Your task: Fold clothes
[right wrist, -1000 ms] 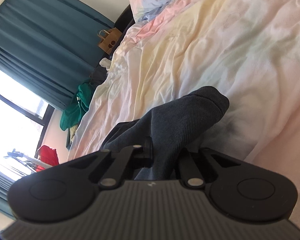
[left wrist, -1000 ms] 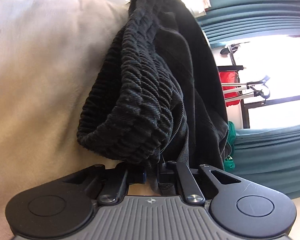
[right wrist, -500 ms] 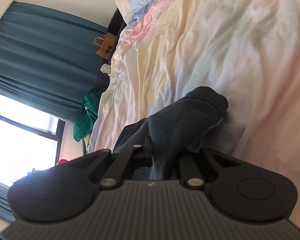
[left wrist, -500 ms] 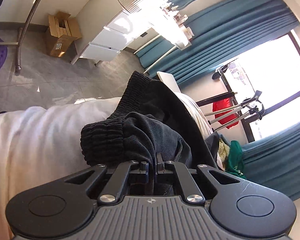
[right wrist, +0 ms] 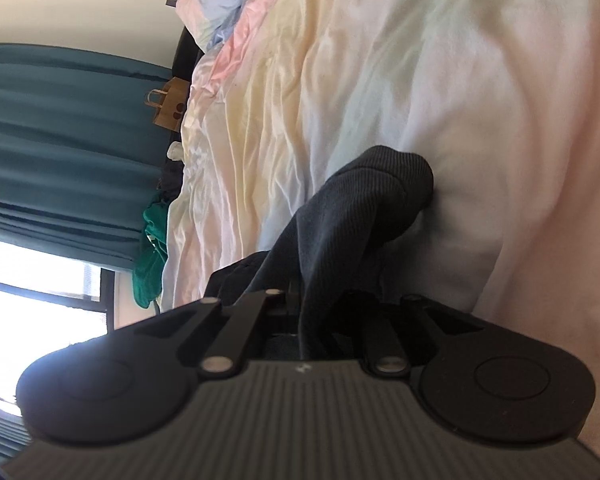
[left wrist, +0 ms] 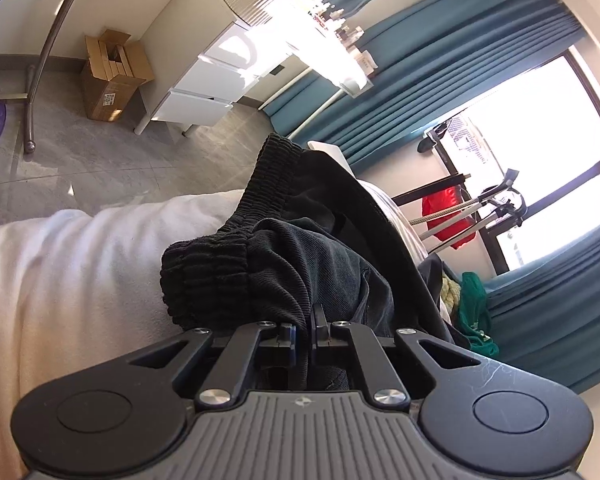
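Note:
A black garment (left wrist: 300,256) with a ribbed elastic waistband lies bunched on the pale bedsheet (left wrist: 80,272) in the left wrist view. My left gripper (left wrist: 305,330) is shut on its fabric just behind the waistband. In the right wrist view my right gripper (right wrist: 312,308) is shut on another part of the dark garment (right wrist: 364,204), which humps up off the pastel sheet (right wrist: 480,80) in front of the jaws. The pinched fabric hides the fingertips of both grippers.
Beyond the bed edge are a grey floor (left wrist: 100,160), a white drawer unit (left wrist: 216,84), a cardboard box (left wrist: 112,76) and a metal rail (left wrist: 48,44). Teal curtains (left wrist: 440,60) frame a bright window. Green clothes (right wrist: 152,256) and a paper bag (right wrist: 170,104) sit past the bed.
My left gripper has lifted and tilted with the waistband, so the view swung from the sheet to the room. My right gripper has rolled a little, still holding the fabric.

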Demonstrator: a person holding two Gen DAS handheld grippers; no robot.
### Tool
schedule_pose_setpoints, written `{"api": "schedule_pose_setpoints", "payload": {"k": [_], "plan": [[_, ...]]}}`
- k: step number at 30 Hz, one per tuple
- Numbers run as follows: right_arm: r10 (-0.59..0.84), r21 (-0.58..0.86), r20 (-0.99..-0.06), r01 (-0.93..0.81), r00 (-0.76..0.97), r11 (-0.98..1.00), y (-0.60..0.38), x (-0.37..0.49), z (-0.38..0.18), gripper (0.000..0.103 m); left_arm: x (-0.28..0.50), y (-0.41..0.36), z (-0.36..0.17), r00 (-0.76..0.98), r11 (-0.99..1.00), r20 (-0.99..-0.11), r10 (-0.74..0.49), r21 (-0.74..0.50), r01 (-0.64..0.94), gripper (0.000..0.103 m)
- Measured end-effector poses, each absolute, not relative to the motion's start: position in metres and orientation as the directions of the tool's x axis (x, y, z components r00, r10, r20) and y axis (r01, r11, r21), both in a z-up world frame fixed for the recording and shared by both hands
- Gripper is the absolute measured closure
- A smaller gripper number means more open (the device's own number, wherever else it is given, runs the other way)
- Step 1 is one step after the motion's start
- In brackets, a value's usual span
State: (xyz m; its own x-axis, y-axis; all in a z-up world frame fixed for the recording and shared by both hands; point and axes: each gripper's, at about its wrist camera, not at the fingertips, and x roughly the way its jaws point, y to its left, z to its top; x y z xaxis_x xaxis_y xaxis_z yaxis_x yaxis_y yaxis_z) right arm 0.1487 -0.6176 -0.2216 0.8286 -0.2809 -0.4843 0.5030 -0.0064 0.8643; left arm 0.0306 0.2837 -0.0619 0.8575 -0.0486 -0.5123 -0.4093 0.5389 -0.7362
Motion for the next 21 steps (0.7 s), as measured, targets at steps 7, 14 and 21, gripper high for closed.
{"api": "schedule_pose_setpoints", "payload": {"k": [7,14,21], "plan": [[-0.268,0.797,-0.286,0.384,0.92,0.466,-0.584,0.18,-0.141,0.096,0.034,0.281,-0.06,0.848,0.58,-0.53,-0.025,-0.699,-0.419,0.096],[-0.315,0.767,-0.203,0.351,0.927,0.537,-0.574,0.16,-0.107,0.096,0.034,0.281,-0.057,0.853,0.583,-0.521,-0.019,-0.699,-0.414,0.096],[-0.422,0.646,-0.576,0.706,0.7,0.289,-0.615,0.139,-0.172,0.096,0.038,0.277,-0.053,0.843,0.627,-0.538,-0.015,-0.662,-0.411,0.095]]}}
